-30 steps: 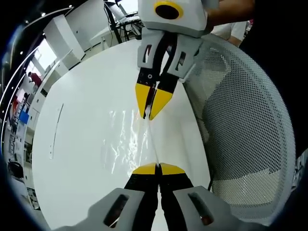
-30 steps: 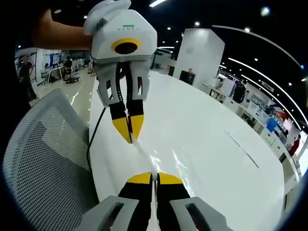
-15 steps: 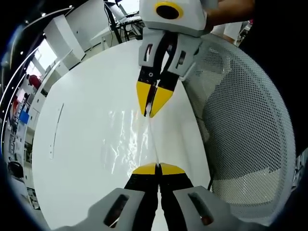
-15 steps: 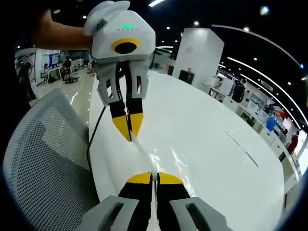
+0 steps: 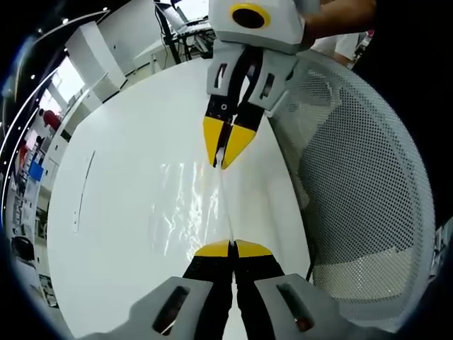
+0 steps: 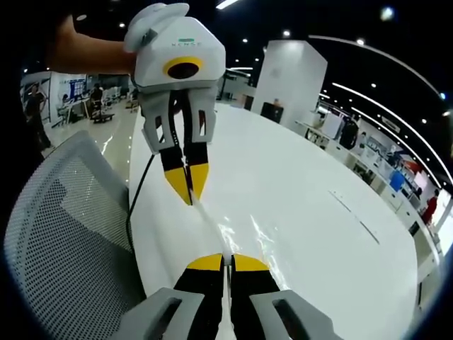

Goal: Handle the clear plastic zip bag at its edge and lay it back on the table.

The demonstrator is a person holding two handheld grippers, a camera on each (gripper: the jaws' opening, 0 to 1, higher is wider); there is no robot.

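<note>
My left gripper [image 5: 232, 246] and right gripper [image 6: 226, 260] each clench the bag [image 5: 187, 205] edge mid-frame, over the table [image 5: 127, 142].

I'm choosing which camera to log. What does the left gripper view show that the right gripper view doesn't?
Left gripper view: the clear zip bag spread wide, glinting across the white table.

Right gripper view: a black cable over the table's edge, and the hall beyond.

Both: each gripper, left and right, shut on the bag's taut edge, facing the other, beside a white mesh chair.
</note>
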